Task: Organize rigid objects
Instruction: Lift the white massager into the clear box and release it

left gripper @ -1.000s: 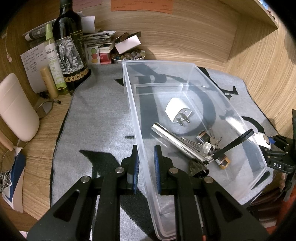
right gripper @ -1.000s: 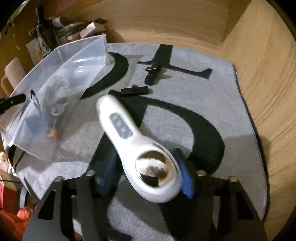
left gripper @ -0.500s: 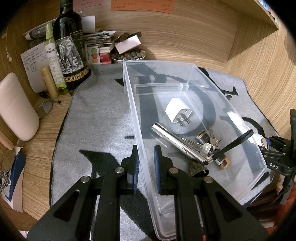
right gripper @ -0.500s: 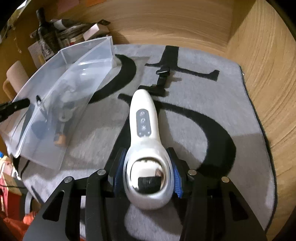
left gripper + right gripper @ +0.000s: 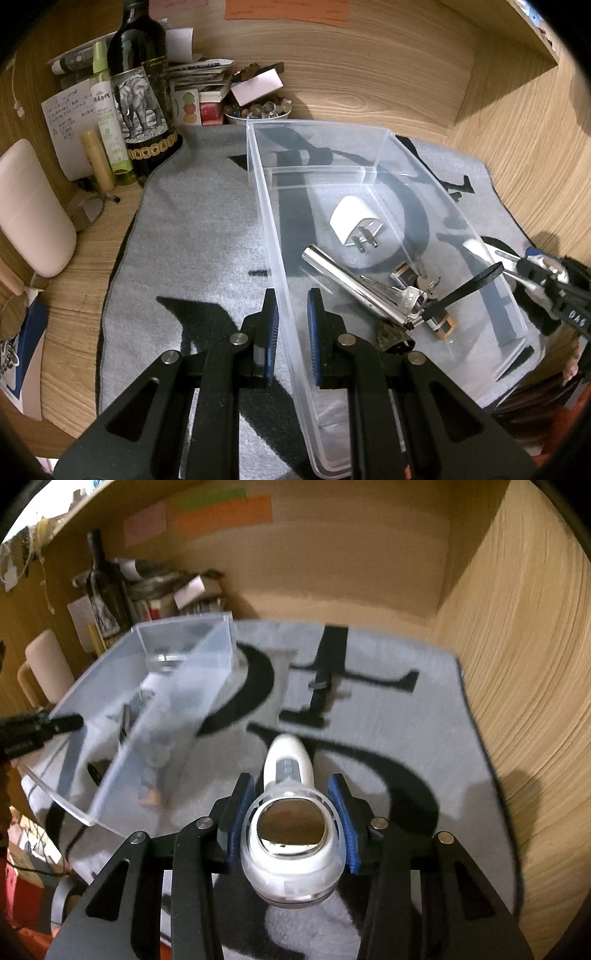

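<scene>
My left gripper (image 5: 290, 325) is shut on the left wall of a clear plastic bin (image 5: 266, 206) that rests on the grey mat. In the bin lie a white plug adapter (image 5: 352, 223), a chrome tube (image 5: 354, 286), keys (image 5: 423, 284) and a black strap (image 5: 465, 288). My right gripper (image 5: 293, 821) is shut on a white handheld device (image 5: 291, 812) with a round mirrored head and holds it lifted above the mat, right of the bin (image 5: 177, 701). The right gripper also shows at the right edge of the left wrist view (image 5: 546, 273).
A wine bottle (image 5: 142, 96), a green spray bottle (image 5: 109, 122), papers and a bowl of small items (image 5: 258, 110) stand at the back left. Two small black objects (image 5: 317, 701) lie on the mat (image 5: 406, 738) beyond the device. Wooden walls enclose the back and right.
My right gripper closed on the white device, straightened it and lifted it off the mat, tilting the view up. The left gripper and bin have not moved.
</scene>
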### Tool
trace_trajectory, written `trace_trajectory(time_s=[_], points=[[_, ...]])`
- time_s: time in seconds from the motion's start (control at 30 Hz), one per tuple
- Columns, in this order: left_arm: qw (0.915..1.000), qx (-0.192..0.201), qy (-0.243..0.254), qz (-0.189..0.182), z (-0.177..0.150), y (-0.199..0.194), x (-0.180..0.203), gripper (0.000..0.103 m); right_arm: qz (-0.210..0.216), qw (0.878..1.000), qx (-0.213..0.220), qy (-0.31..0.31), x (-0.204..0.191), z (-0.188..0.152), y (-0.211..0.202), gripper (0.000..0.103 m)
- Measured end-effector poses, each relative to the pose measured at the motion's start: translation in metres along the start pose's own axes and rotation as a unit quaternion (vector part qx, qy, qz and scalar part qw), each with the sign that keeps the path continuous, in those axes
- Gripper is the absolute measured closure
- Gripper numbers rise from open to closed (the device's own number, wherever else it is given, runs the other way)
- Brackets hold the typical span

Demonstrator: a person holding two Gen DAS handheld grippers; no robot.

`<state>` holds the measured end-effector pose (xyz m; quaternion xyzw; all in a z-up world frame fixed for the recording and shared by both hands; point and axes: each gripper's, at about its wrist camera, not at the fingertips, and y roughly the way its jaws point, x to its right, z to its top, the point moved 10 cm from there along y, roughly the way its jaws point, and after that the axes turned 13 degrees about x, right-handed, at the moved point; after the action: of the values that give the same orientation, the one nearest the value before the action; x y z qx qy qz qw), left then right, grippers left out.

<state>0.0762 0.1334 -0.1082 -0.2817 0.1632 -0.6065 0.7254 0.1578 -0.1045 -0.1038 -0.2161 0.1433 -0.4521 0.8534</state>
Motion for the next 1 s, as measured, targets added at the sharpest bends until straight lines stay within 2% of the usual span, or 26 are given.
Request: trace_trajectory(time_s=[0.3, 0.63, 0.83, 1.0], points=[[1.0, 0.0, 0.001, 0.0, 0.001, 0.0, 0.001, 0.09, 0.001, 0.998, 0.058, -0.007, -0.009, 0.044, -0.017, 0.065], [1.0, 0.0, 0.0, -0.001, 0.001, 0.0, 0.003, 0.09, 0.018, 0.991, 0.126, -0.038, -0.038, 0.104, -0.032, 0.065], [1.0, 0.0, 0.0, 0.0, 0.001, 0.0, 0.004, 0.09, 0.059, 0.982, 0.165, -0.065, -0.077, 0.14, -0.039, 0.065], [1.0, -0.001, -0.004, -0.001, 0.001, 0.001, 0.003, 0.09, 0.113, 0.978, 0.155, -0.086, -0.12, 0.141, -0.025, 0.065]])
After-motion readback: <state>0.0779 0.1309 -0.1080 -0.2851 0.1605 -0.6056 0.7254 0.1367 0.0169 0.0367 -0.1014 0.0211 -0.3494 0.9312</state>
